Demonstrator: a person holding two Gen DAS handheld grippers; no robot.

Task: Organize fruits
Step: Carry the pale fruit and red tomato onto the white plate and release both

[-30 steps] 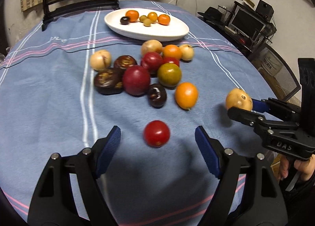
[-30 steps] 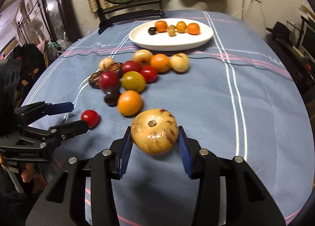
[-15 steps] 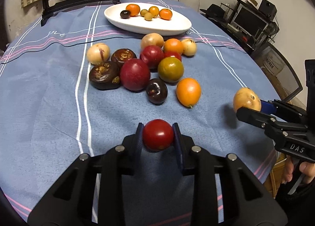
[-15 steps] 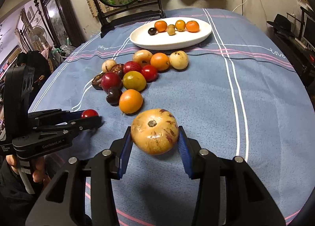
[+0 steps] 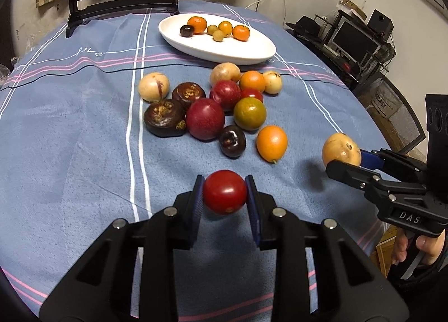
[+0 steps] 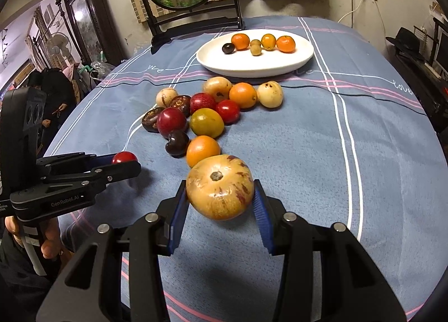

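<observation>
Tablecloth: we see blue cloth with white and pink stripes covering the whole table, with bare stretches to the left of the fruit pile and along the right side toward the edge.
Plate: white and oval, at the far end, holding a short row of small fruits; most of its near half is bare.
Fruit pile: loose fruits clustered mid-table between the plate and our grippers, many touching each other.
Right gripper: we have its blue pads clamped on the two sides of a speckled yellow fruit, spread fairly wide, near the right-hand table edge; whether the fruit is off the cloth, we cannot tell.
Left gripper: narrowed onto a red tomato, pads pressing both sides, just short of the pile.
Orange fruit: the nearest loose piece, lying between the two held fruits, apart from both.
</observation>
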